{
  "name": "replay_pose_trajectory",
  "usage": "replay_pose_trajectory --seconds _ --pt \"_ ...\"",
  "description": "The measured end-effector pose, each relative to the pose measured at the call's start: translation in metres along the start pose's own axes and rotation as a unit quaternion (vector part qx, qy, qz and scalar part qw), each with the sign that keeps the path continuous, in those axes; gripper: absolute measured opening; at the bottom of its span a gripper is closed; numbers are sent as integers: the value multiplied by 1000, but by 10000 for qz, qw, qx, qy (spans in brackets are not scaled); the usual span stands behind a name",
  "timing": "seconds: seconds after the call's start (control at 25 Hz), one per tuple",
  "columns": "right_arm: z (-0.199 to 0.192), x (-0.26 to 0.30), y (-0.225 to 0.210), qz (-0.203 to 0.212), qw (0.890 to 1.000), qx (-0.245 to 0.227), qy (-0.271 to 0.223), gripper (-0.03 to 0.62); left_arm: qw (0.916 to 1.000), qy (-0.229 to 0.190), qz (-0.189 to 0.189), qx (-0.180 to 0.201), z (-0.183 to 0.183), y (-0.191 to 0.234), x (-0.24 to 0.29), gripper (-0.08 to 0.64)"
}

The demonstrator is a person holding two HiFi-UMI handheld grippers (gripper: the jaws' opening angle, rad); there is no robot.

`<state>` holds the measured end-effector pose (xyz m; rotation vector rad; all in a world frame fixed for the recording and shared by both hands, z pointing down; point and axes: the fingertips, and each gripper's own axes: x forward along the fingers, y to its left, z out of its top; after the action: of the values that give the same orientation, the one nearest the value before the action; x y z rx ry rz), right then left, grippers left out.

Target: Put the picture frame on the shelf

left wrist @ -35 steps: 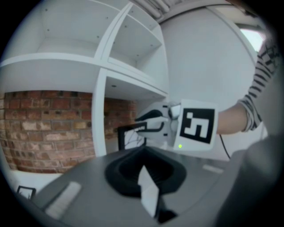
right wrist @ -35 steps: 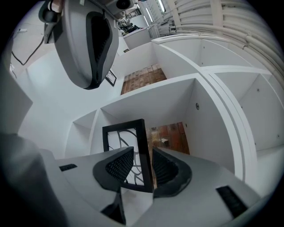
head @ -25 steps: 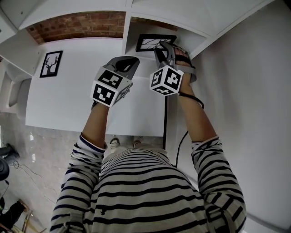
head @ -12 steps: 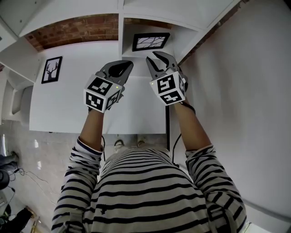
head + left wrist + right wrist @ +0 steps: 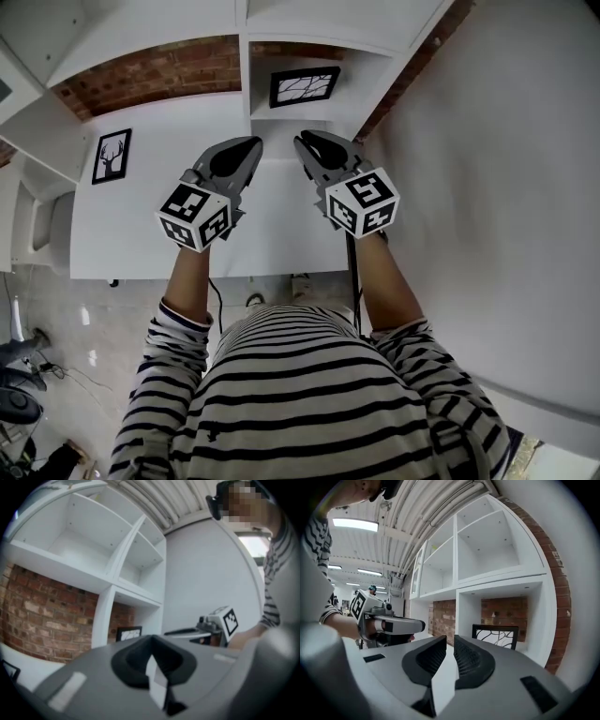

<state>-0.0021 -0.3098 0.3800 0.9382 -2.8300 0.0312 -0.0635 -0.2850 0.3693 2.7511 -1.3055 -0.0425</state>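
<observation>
The black picture frame with a branch drawing stands upright in the right lower shelf compartment, against the brick back wall; it also shows in the right gripper view and small in the left gripper view. My right gripper hangs in front of that compartment, clear of the frame, its jaws closing with a narrow gap and nothing between them. My left gripper is beside it to the left, shut and empty.
A second black frame with a deer picture stands at the left of the wide white shelf surface. White dividers and upper compartments rise above. A white wall runs along the right side.
The right gripper has drawn back from the branch-picture frame, and its jaws have narrowed. Both grippers now sit lower and nearer the person. The frame stays standing in the compartment.
</observation>
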Motion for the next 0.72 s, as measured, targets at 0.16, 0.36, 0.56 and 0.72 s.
replay_pose_trajectory --seconds 0.16,0.36,0.56,0.72 --pt "-11 -11 22 180 9994 279 -102 41 9996 -220 -108 -120 3 -11 -12 8" --pt "-21 -29 48 268 9974 556 -360 37 9986 -340 -267 -293 -4 -24 -30 8" --pt "-17 -48 77 356 9928 766 -843 35 9975 -389 -448 -382 -16 -39 -50 8" --pt "-15 -65 100 415 9897 848 -1073 33 9963 -537 -550 -377 -22 -52 -68 8"
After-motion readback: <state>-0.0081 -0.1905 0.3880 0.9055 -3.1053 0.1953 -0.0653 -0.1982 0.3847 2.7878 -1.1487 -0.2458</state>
